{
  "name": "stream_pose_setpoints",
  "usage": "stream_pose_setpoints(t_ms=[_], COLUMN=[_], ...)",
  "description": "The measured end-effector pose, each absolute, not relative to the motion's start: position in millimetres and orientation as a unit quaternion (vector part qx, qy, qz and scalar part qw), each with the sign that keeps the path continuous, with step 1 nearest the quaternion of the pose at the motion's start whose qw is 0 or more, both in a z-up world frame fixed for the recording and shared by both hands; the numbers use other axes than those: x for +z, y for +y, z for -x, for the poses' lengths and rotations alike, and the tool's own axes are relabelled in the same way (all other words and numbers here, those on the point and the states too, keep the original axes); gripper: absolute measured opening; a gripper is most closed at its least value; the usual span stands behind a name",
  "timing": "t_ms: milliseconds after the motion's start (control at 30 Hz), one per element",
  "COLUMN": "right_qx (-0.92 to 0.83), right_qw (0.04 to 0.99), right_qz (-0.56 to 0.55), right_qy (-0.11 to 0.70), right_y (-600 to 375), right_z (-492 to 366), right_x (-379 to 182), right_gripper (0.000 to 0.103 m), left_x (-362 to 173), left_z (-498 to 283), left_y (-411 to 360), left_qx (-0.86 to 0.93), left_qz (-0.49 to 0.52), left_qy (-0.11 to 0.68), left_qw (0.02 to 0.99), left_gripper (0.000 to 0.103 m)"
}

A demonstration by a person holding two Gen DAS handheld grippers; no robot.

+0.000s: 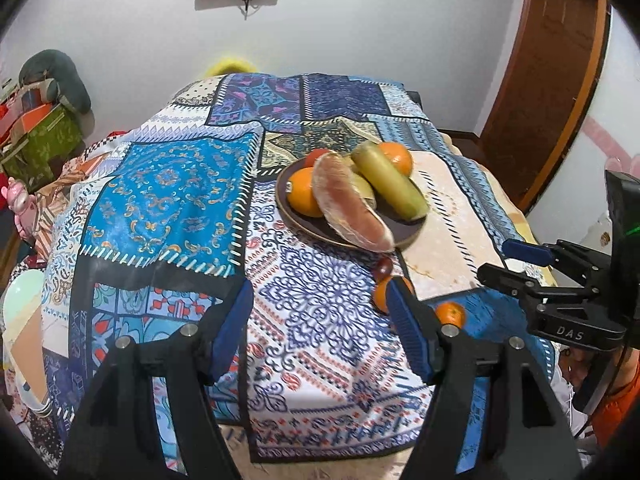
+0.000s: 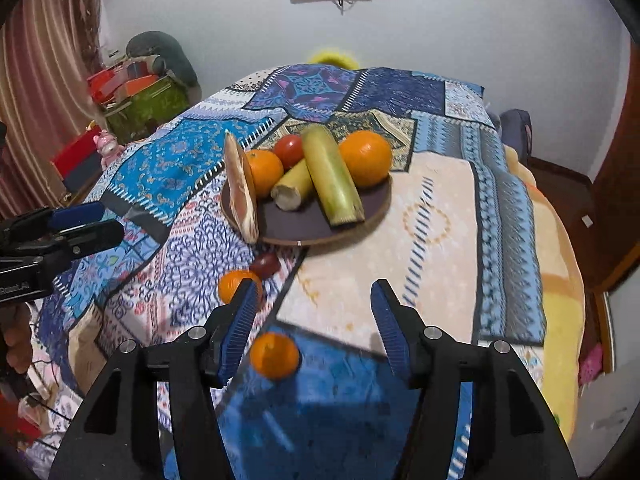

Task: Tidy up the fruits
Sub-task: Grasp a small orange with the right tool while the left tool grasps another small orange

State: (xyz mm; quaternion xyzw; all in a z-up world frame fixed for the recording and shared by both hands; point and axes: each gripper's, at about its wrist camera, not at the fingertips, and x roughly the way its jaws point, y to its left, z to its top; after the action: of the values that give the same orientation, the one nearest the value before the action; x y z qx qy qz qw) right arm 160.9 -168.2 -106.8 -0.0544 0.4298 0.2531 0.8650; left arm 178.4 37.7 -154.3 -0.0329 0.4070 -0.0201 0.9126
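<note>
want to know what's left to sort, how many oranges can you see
4: two on the plate, a left orange and a right orange; two on the cloth in front of it, a near orange and a half-hidden orange. The fruit pile may hide more.

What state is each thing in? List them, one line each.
Plate: loaded with fruit.
Pomelo wedge: peeled, hanging over the plate's near rim.
Long green fruit: lying across the plate.
Nearest orange: loose on the cloth, off the plate.
Dark red fruit: loose on the cloth.
Left gripper: open, empty.
Right gripper: open, empty.
</note>
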Motion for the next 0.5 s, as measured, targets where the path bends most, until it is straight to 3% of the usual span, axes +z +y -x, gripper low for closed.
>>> stream_pose_setpoints(t_ms=[500], right_qx=[0.279], right_qw=[0.831], right_qz=[0.025], right_qy=[0.480], right_y=[-165.3], right_z=[-144.8], right_x=[-139.1], right_gripper=[0.055], left_x=[-166.9], left_z=[-171.0], left_y=[20.8], left_qx=[-0.030], left_qz=[0.022], left_qy=[0.427], left_qw=[0.903], left_gripper=[0.069])
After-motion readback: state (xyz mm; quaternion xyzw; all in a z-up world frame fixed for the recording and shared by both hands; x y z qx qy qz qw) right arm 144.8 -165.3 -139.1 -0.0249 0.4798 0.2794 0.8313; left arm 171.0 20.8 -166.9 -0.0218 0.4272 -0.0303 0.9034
